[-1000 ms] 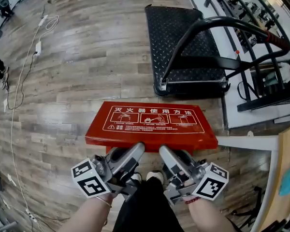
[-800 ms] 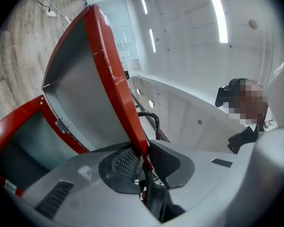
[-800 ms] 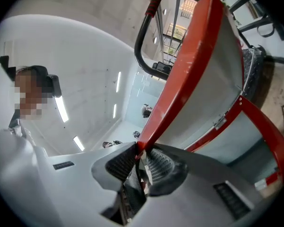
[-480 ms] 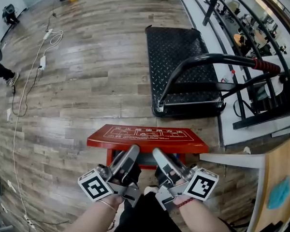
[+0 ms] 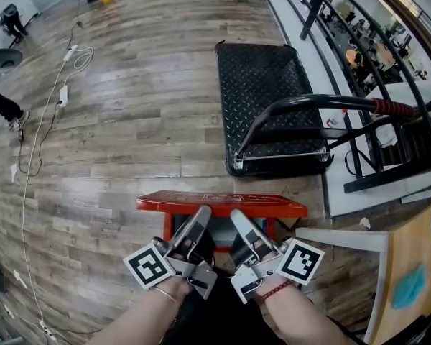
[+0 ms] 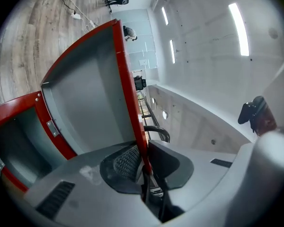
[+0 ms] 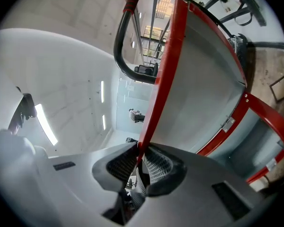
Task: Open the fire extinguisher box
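Starting at the left: the left tongs [image 5: 200, 213] [image 6: 143, 157] have just been closing, and in the left gripper view the pads pinch the thin red rim of the lid [image 5: 223, 203] [image 6: 85, 93], clamped on it. The fire extinguisher box [image 5: 167, 228] [image 6: 9, 126] sits on the wooden floor [image 5: 129, 121] right at the person's feet, and its lid is swung up so far that the head view sees it nearly edge-on, a narrow red strip.

That strip is the thing to watch. Its long axis runs straight across, left to right, directly ahead of both pairs of tongs, so neither hand is nearer. The free front edge is the one gripped, and the grey underside faces back toward the cameras (the hinge looks to be on the far side, though it is not clearly shown). So I'd judge the swing goes on up and away from the person, both hands level, or the lid twists.

Over to the right: the right tongs [image 5: 237, 215] [image 7: 138, 159] have just been closing too, and they bite the same rim, just beside their partner. Beyond stands a black platform trolley [image 5: 273, 85], apart from the box.
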### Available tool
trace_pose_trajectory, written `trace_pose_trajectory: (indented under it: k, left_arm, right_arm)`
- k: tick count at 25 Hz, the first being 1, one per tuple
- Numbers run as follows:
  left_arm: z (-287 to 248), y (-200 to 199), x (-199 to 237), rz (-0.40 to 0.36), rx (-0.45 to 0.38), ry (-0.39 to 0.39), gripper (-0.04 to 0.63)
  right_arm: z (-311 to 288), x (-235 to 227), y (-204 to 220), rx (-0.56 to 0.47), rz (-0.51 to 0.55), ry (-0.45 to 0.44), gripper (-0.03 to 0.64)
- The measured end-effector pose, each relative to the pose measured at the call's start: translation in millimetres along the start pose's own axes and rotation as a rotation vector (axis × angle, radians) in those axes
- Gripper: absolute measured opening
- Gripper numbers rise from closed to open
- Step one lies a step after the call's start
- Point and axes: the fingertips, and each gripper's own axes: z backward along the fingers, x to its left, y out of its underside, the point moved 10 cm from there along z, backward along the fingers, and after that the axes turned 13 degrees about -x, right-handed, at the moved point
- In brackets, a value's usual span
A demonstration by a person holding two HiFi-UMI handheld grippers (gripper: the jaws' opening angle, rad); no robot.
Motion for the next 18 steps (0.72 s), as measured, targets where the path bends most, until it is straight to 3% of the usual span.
trace_pose_trajectory:
  k: [7, 18]
  left_arm:
    - [-25, -22, 1, 0.032, 0.082, -0.017, 0.04]
    - [-56, -33, 8, 0.114, 0.116, -0.007, 0.032]
  right_arm:
    - [-23, 5, -4, -0.08, -0.051, 0.027, 0.046]
    - [-47, 3, -12, -0.199, -0.114, 0.046, 0.04]
